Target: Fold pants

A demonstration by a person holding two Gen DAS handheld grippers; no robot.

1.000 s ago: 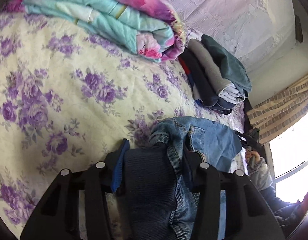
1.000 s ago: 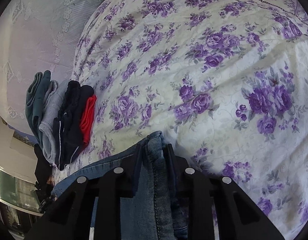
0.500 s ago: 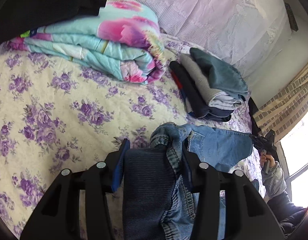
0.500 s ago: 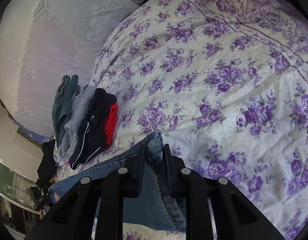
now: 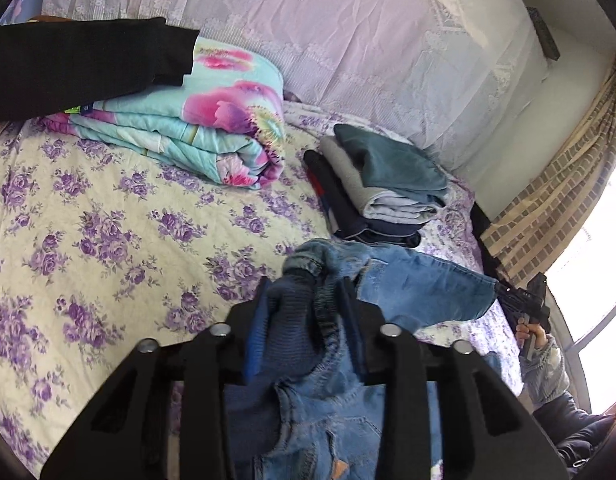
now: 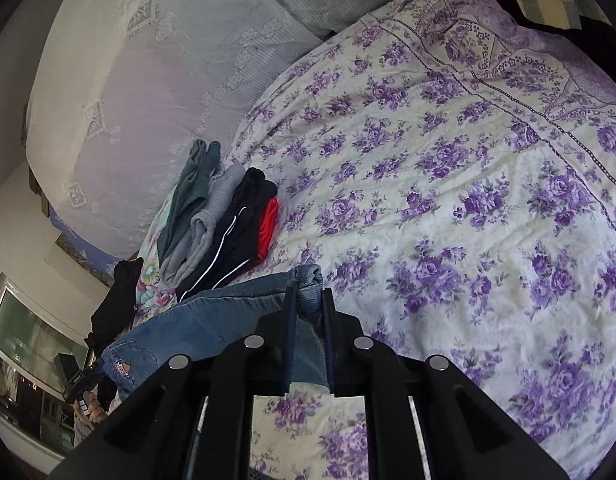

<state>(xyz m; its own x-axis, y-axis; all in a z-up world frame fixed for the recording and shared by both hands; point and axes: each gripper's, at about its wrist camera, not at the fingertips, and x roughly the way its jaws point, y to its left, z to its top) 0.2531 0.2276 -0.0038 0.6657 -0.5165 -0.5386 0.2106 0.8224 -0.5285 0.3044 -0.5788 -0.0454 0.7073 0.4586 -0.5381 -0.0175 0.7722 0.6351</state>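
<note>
Jeans [image 5: 411, 288] held up off the bedspread [image 5: 108, 220], stretched between both grippers, middle span sagging above the bed.

Left gripper [image 5: 308, 304]: jaws closing, a thick bunch of denim with dark ribbed lining wedged between them, pads pressing on it. Bulky wad, likely the waistband end; back pocket and stud visible below the jaws.

Right gripper [image 6: 308, 304]: clenched on a narrow rolled edge of the jeans [image 6: 228, 312], likely a hem or seam. Jaws nearly together, cloth pinched thin.

Handling, judged: denim soft but heavy for cloth, drapes under own weight, holds a crease fairly well. Not slippery, not fragile. Thick seams and waistband give the firmest purchase; single-layer panel would slide or bunch. Uneven bulk at the left grip could shed a layer if the hold loosens. Best hold: outer corners at the seams, both ends kept level so the fold line falls straight.

Nearby: stack of folded clothes [image 5: 371, 188] just beyond the jeans, rolled quilt [image 5: 212, 136] further left. Room on the bedspread in front to lay the fold.
</note>
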